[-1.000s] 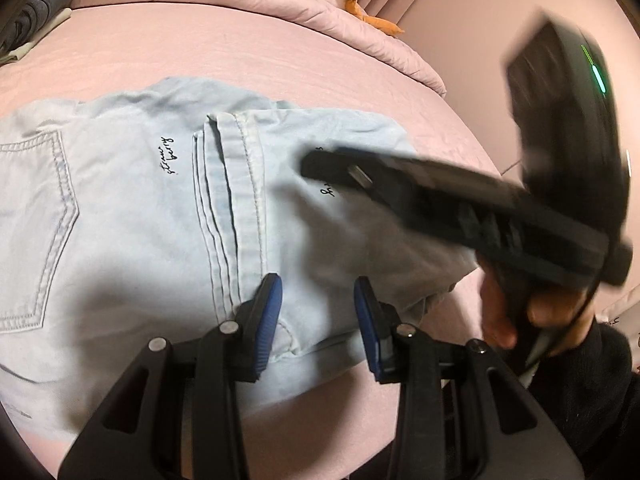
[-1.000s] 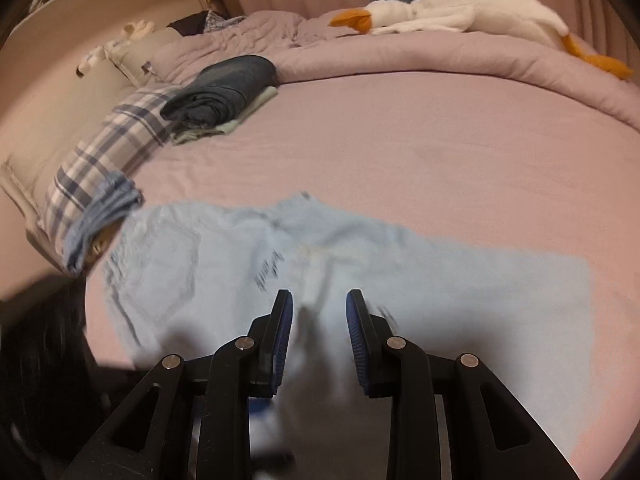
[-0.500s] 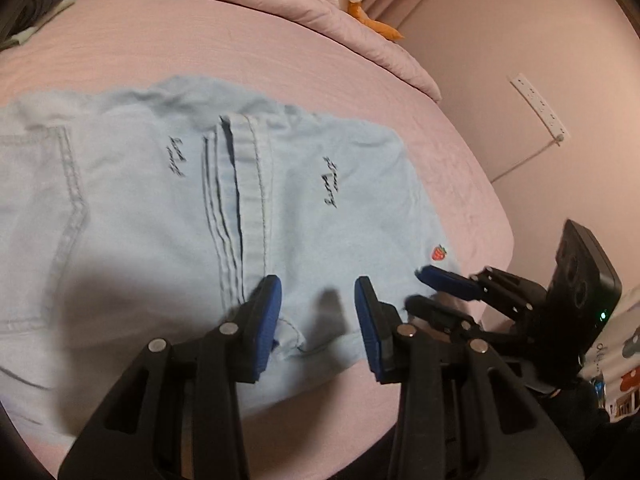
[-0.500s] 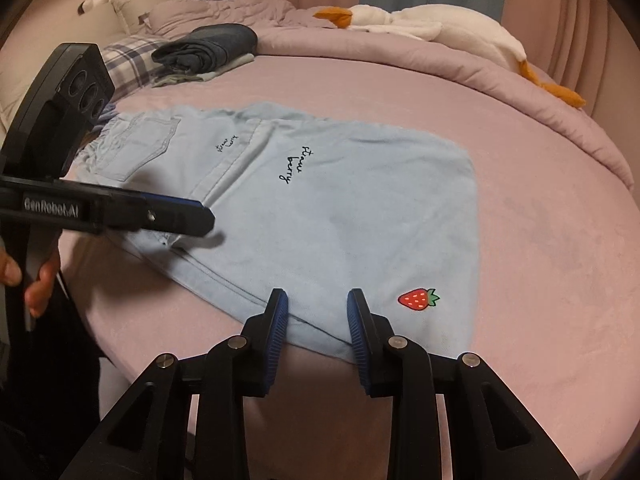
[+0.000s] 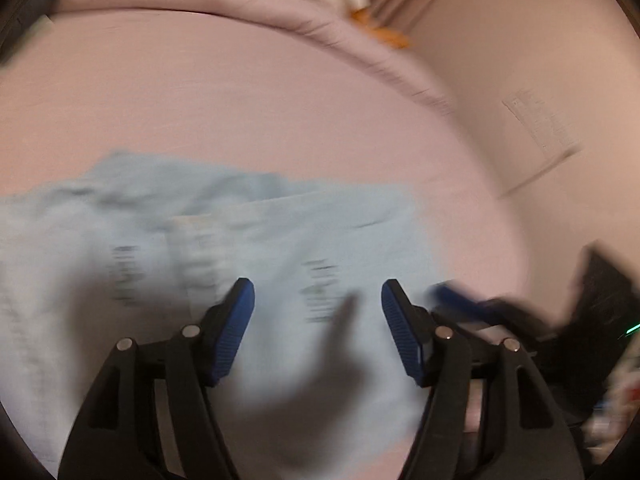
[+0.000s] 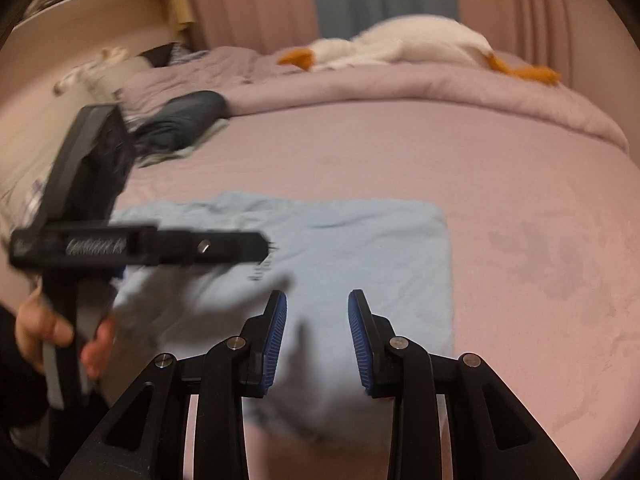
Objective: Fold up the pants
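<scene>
- Left gripper (image 5: 318,326): jaws apart, just been widening, nothing gripped; light-blue pants (image 5: 248,240) lie on the pink bed (image 5: 240,100) beneath and ahead of it.
- Right gripper (image 6: 316,338): jaws apart, empty, over the pants' near edge.

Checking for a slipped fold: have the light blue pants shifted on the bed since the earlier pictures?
Cannot tell. The pants lie flat on the pink bed, nearer the white plush goose in frame, but both cameras moved and the views are blurred.

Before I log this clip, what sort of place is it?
Most likely a bedroom. Light blue pants lie on a pink bed sheet, with a bunched lilac duvet, a white plush goose on it, and curtains behind.
</scene>
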Available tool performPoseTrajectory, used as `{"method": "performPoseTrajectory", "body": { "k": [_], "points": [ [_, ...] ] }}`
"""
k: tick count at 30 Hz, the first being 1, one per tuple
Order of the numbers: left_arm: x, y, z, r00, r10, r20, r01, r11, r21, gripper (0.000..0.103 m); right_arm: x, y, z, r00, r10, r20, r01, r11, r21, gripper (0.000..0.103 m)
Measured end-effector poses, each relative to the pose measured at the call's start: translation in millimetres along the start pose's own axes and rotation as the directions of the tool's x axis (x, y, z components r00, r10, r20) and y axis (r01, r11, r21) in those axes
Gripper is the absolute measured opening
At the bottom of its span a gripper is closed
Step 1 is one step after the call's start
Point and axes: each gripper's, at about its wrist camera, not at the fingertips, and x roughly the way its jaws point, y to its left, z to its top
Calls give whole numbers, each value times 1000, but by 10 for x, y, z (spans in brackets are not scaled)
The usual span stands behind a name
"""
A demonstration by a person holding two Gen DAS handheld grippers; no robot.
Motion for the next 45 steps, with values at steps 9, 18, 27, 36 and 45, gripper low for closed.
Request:
{"method": "performPoseTrajectory", "body": {
  "k": [9,18,27,36,45],
  "points": [
    [-301,180,-266,1000,19,11,-20,998,54,41,128,-71,-59,997,-63,-41,64,997,31,32],
    [-435,221,-526,1000,2,7,-2,1000,14,58,317,507,276,998,49,-48,-56,986,-157,32],
    [-484,215,-662,999,5,37,-6,1000,27,58,1194,1003,550,970,25,-240,-93,956,-277,32],
    [-1054,578,-880,991,-27,128,40,994,-97,66,670,1039,443,988,26,-150,-73,945,-318,32],
    [-1665,1115,-1197,965,120,232,-48,954,-296,75,535,1258,-145,989,-56,-135,-11,892,-452,31]
  ]
}}
